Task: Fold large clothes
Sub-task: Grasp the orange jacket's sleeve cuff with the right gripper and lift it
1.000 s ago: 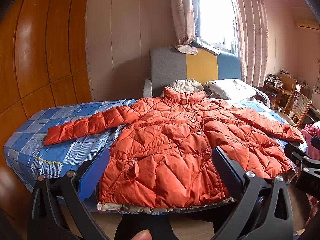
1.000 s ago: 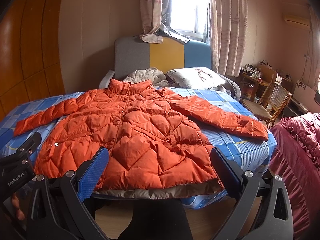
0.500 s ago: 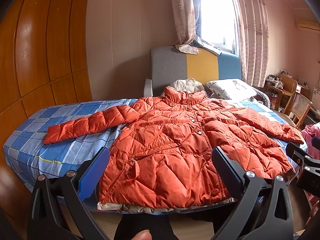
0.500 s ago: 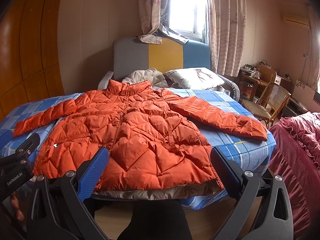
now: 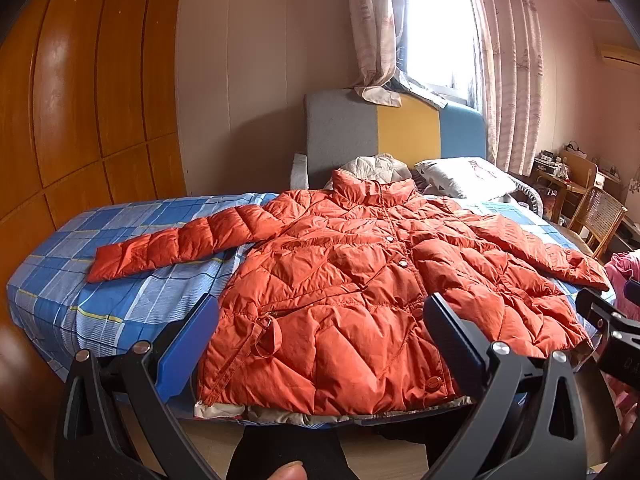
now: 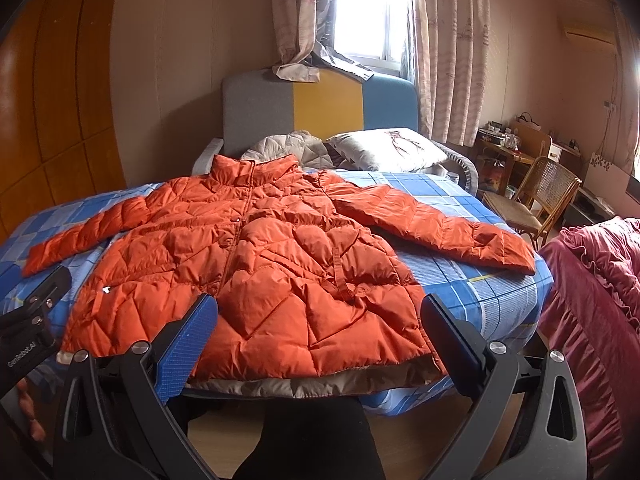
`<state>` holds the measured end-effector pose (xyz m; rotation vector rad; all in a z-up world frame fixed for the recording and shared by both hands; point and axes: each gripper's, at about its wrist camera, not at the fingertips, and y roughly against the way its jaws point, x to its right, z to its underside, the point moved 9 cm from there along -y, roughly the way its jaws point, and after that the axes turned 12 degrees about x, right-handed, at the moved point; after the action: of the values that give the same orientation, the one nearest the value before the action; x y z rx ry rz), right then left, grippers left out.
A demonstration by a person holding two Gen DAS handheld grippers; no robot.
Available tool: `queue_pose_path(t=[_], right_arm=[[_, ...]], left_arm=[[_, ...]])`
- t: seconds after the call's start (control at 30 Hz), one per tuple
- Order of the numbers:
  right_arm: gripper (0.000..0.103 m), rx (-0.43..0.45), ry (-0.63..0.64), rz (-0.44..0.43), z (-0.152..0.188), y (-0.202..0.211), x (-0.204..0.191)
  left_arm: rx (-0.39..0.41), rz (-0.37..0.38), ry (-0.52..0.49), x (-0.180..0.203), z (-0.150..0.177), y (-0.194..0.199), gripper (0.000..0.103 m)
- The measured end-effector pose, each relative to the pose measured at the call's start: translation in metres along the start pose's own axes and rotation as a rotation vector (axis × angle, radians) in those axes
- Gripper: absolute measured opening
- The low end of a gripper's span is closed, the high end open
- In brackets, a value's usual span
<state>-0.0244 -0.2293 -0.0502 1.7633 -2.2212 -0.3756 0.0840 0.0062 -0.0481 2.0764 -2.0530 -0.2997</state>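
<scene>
An orange quilted puffer jacket [image 5: 352, 292] [image 6: 260, 264] lies flat and buttoned on the bed, collar toward the headboard, both sleeves spread out to the sides, hem at the near edge. My left gripper [image 5: 320, 336] is open and held off the bed just short of the hem, nothing between its fingers. My right gripper [image 6: 318, 332] is open too, also short of the hem, toward the jacket's right half. Each gripper shows at the edge of the other's view.
The bed has a blue checked sheet [image 5: 100, 280], a grey-yellow-blue headboard [image 5: 400, 136], a pillow [image 6: 392, 152] and a pale quilted garment [image 6: 288, 146] at its head. A wicker chair [image 6: 532, 196] and desk stand right, a maroon bedspread [image 6: 600, 300] nearer right. Wooden panelling [image 5: 80, 100] lines the left.
Both views have shifted only slightly; the jacket lies as before and both grippers stay open.
</scene>
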Motion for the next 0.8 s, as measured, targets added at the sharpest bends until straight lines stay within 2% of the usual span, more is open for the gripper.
queue_pose_path(t=[0.17,0.27,0.4,0.53,0.63,0.73,0.77,0.8], right_arm=[[0.1,-0.021,-0.007,0.02,0.006,-0.011,0.008],[0.1,-0.041,-0.017,0.056,0.009,-0.024,0.022],[0.1,-0.087,-0.085,0.145,0.011,-0.05,0.068],[0.1,-0.153,-0.163,0.241,0.018,-0.084,0.126],[0.1,-0.211,-0.235,0.33,0.029,-0.115,0.183],[0.1,-0.264,-0.293,0.404,0.042,-0.141,0.229],[0.098,-0.285,-0.311,0.415,0.046,-0.149,0.237],[0.092,-0.301,-0.327,0.43,0.049,-0.157,0.249]], left_arm=[[-0.032,-0.014,0.016,-0.007,0.008,-0.009,0.101],[-0.082,-0.011,0.034,-0.009,0.021,-0.02,0.101],[-0.118,-0.009,0.058,-0.016,0.025,-0.037,0.101],[-0.118,0.012,0.072,-0.018,0.02,-0.058,0.101],[-0.14,0.022,0.127,-0.023,0.021,-0.076,0.101],[-0.16,0.014,0.124,-0.027,0.024,-0.092,0.101],[-0.165,-0.002,0.112,-0.029,0.026,-0.099,0.101],[-0.169,-0.009,0.104,-0.031,0.027,-0.103,0.101]])
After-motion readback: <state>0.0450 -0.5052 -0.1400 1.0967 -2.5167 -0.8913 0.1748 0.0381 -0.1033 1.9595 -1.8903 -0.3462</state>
